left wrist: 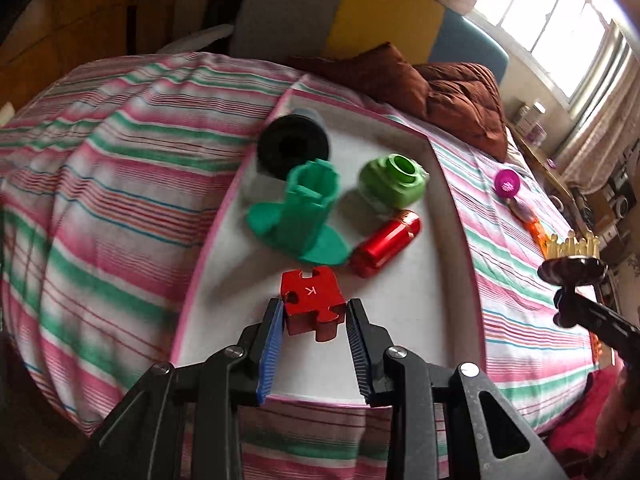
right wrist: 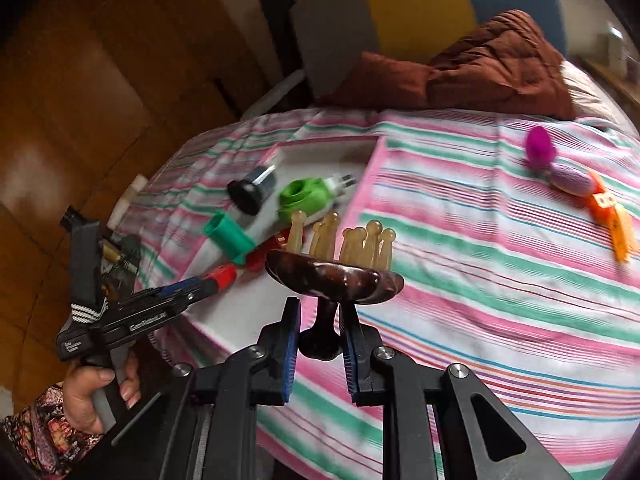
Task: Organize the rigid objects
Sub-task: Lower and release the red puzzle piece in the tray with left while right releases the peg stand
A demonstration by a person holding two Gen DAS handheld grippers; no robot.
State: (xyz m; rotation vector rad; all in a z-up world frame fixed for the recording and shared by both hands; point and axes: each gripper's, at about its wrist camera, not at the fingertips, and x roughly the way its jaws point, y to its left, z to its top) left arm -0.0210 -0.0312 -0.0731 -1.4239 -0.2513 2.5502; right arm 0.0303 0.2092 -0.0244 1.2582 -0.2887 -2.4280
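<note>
A white tray (left wrist: 400,320) with a pink rim lies on the striped bed. In it are a red puzzle piece marked K (left wrist: 313,304), a red cylinder (left wrist: 386,242), a teal holder (left wrist: 302,214), a light green part (left wrist: 394,180) and a black cylinder (left wrist: 294,148). My left gripper (left wrist: 314,308) is open, its jaws either side of the puzzle piece, the left pad close to it. My right gripper (right wrist: 320,320) is shut on the stem of a dark brown massager with amber pegs (right wrist: 334,268), held above the bed beside the tray (right wrist: 248,308). The massager also shows in the left wrist view (left wrist: 572,260).
On the bed to the right lie a magenta ball (left wrist: 507,183), a pink oval object (right wrist: 568,178) and orange pieces (right wrist: 612,216). Brown pillows (left wrist: 460,96) sit at the head. A window (left wrist: 560,16) is at the far right and wooden doors (right wrist: 100,100) at the left.
</note>
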